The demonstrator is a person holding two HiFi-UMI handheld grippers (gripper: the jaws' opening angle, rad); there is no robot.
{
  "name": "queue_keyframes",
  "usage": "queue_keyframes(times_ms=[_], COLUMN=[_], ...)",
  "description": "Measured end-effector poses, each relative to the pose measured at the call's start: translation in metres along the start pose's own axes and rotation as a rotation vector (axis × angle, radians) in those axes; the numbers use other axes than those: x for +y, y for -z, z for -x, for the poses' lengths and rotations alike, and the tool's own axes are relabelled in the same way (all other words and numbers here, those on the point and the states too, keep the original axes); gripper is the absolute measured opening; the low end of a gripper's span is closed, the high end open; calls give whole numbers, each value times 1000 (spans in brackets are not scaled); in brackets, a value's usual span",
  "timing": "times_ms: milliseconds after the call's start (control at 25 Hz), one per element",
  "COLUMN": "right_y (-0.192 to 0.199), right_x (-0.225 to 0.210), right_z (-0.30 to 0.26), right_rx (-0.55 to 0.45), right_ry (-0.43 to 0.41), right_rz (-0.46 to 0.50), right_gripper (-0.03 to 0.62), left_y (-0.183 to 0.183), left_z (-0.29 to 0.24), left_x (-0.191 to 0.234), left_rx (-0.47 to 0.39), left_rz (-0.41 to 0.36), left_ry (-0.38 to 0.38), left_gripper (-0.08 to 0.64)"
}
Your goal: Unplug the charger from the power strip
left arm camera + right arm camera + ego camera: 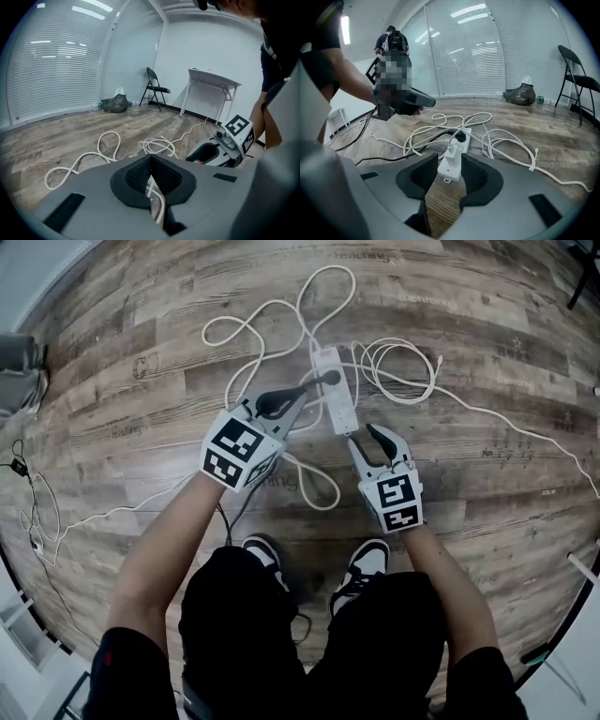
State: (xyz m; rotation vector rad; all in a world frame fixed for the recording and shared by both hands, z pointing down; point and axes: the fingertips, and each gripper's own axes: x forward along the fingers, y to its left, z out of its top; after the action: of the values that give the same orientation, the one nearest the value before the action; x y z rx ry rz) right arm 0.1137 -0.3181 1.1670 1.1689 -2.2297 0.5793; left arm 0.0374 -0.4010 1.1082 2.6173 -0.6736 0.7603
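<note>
A white power strip (335, 390) lies on the wooden floor with white cables looped around it. A white charger (453, 146) stands plugged into it, and a black plug (461, 137) sits just beyond. My right gripper (450, 174) is open; the strip's near end (448, 169) with its red light shows between the pads, untouched. In the head view the right gripper (372, 434) sits just right of that end. My left gripper (286, 401) hovers left of the strip, jaws shut and empty (151, 161); a white cable on the floor shows through the gap below the pads.
Loose white cable coils (403, 367) lie right of the strip and more loops (105, 150) to its left. The person's shoes (366, 563) stand close behind the grippers. A folding chair (154, 86), a white table (213, 79) and a dark bag (115, 102) stand by the walls.
</note>
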Motion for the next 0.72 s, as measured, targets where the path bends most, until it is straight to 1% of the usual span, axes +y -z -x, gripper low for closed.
queue_keyframes(times_ms=[80,200,320,400,600,720], right_y=[12,16,16,14,14,11], right_x=[2,0,-6,-8,-6,-5], right_z=[-13,-32,-48,-54,-59,-64], right_rx=[-2,-10,-8,-10,2,12], right_ry=[-2,8,41,39,41,49], right_rz=[1,-2,-1,-4,-23,-5], right_gripper=[144,149,155,156,155,155], left_y=[11,18,25,31,52,55], left_z=[-18,-42,-66,-80,-100,-102], left_x=[6,17,19,20,23,25], left_rx=[-4,-11,12,31,102,96], left_rz=[-5,-9,-53,-71,-33,-9], left_ry=[1,9,44,64,59,58], left_gripper=[20,20,20,20,20,20])
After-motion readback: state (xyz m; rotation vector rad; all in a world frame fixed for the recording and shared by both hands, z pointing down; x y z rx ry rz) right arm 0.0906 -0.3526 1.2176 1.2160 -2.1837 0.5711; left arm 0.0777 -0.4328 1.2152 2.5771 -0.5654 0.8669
